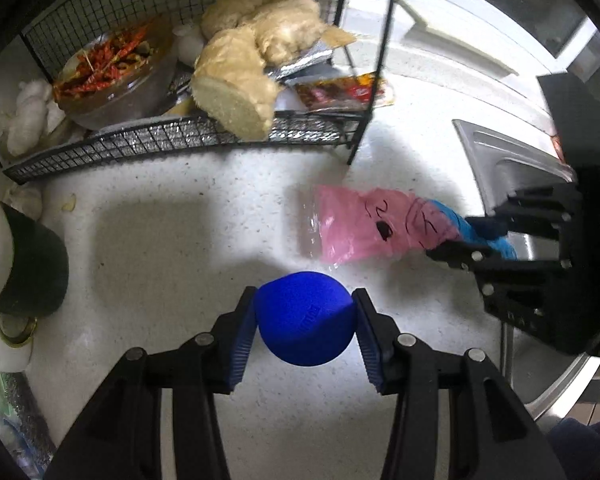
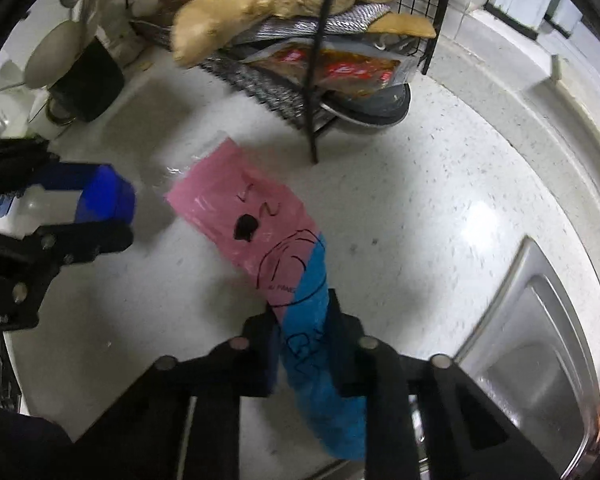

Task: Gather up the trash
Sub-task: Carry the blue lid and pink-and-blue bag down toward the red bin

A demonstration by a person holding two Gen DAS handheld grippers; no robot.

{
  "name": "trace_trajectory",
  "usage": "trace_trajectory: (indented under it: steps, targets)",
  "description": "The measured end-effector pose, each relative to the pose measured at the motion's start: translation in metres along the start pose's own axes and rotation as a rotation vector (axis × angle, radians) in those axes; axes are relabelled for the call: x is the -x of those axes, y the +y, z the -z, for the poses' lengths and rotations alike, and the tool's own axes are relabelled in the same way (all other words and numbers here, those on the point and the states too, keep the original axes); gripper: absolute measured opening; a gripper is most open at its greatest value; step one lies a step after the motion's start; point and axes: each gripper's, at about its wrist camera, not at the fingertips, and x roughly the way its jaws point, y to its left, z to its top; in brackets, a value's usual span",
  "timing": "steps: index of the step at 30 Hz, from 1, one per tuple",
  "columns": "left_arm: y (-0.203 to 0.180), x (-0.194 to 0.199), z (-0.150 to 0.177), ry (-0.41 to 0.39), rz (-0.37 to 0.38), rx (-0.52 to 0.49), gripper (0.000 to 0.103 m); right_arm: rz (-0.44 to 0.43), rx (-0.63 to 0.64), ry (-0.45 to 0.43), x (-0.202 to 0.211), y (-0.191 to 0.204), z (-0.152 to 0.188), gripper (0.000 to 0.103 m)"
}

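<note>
The right claw [image 2: 302,320] is clenched on the blue end of a pink-and-blue plastic wrapper [image 2: 256,232], its two pads pinching the film from either side. The rest of the wrapper trails away over the speckled white surface [image 2: 400,208], its pink end pointing toward the wire rack [image 2: 260,76] at the far side and a clear sealed edge showing at its tip. The steel sink [image 2: 540,340] lies to the right of it.

The wrapper looks empty: thin, limp film that should weigh next to nothing, crumple under the pads and hang loose once lifted. It is likely slippery, so a pinch well in from the edge, as here on the blue band, seems safer than one at the very tip. The free end may flap or catch on the rack's leg.

The left claw [image 1: 305,320] is grasping a blue cap [image 1: 306,318] squarely between its pads, near the left of the surface; in the right wrist view a pale bottle appears to hang below that cap.
</note>
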Motion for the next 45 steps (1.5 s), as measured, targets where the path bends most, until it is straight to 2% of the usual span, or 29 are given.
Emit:
trace_trajectory:
  steps: [7,14,23,33,39,45]
  targets:
    - [-0.030,0.042,0.011,-0.068,0.012,-0.084,0.044,0.046,-0.117,-0.090,0.054,0.024,0.033,0.012]
    - [-0.066,0.075,0.025,-0.132,0.019,-0.170,0.044,0.121,-0.264,-0.181,0.110,0.017,0.072,0.012]
    - [-0.131,0.104,0.061,-0.182,0.050,-0.311,0.044,0.212,-0.377,-0.262,0.172,0.024,0.166,0.012]
    - [-0.209,0.133,0.134,-0.196,0.064,-0.394,0.044,0.244,-0.457,-0.302,0.209,0.048,0.262,0.012]
    - [-0.247,0.148,0.190,-0.207,0.062,-0.399,0.044,0.239,-0.471,-0.317,0.228,0.071,0.329,0.012]
    - [-0.277,0.157,0.251,-0.197,0.044,-0.394,0.044,0.229,-0.460,-0.321,0.238,0.090,0.381,0.012]
